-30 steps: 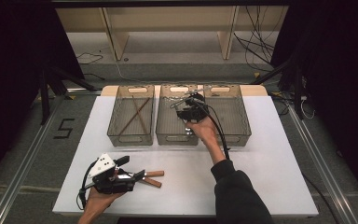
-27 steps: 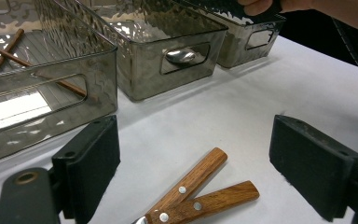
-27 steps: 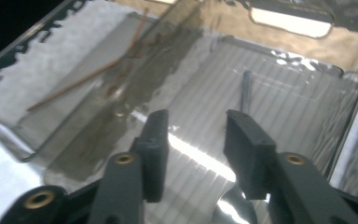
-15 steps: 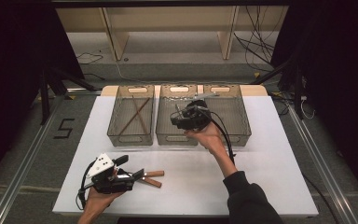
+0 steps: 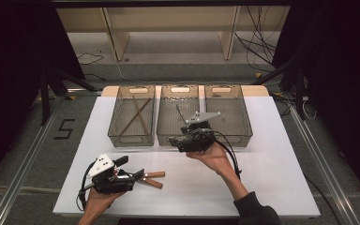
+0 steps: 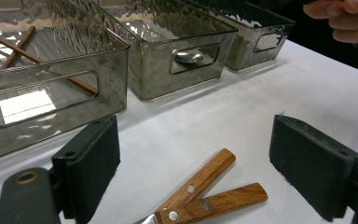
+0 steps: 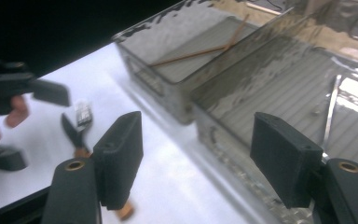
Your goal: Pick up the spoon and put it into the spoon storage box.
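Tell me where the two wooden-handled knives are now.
The wooden-handled knives lie crossed on the white table, front left, between the left gripper's open fingers.

We see the white table [image 5: 272, 154] brightly lit from above while the surroundings stay dark. Glare ripples across the clear bins [image 6: 177, 51], and soft shadows lie under them. The right gripper view is smeared with motion blur; the left is sharp.

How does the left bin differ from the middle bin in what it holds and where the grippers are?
The left bin holds two crossed wooden sticks; the middle bin holds a metal utensil. The right gripper hovers at the middle bin's front edge, jaws open; no gripper is near the left bin. Both are clear smoky plastic with handle cutouts.
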`<state>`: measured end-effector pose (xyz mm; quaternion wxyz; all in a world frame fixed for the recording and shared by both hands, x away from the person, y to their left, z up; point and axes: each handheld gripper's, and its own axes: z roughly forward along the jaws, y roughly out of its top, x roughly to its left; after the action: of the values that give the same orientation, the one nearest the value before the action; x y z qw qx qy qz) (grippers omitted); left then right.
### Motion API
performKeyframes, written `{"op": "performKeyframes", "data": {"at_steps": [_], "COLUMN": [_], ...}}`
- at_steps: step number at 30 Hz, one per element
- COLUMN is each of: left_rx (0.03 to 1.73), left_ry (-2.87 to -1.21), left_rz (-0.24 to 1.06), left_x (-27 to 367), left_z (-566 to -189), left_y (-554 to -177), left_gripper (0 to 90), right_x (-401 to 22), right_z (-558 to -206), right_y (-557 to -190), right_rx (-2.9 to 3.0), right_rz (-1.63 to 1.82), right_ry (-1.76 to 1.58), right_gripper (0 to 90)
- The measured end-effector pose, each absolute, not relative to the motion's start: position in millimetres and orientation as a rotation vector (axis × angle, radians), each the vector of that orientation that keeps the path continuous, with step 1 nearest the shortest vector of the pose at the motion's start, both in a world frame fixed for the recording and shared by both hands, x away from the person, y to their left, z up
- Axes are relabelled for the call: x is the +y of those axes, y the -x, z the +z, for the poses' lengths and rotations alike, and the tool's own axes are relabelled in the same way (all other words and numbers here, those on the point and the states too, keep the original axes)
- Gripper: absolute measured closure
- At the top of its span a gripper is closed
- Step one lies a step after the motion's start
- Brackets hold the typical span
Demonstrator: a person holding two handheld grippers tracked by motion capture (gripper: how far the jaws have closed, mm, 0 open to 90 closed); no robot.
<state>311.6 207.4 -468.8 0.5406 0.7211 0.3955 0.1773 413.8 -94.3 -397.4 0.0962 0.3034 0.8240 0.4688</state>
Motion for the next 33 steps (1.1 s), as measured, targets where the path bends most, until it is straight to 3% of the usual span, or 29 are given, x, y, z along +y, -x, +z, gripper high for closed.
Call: {"op": "performKeyframes", "data": {"at_steps": [33], "left_rx": [0.994], "left_ry": [-1.663], "left_rz": [0.472], "left_x": [222], "left_z": [-467], "left_y": [-313], "left_gripper": [16.1], "right_x": [-45], "right_z": [-438], "right_y": [-363], "right_rx": [2.647], "right_rz": [1.399], "right_ry": [-0.68], "right_gripper": [33.0]}}
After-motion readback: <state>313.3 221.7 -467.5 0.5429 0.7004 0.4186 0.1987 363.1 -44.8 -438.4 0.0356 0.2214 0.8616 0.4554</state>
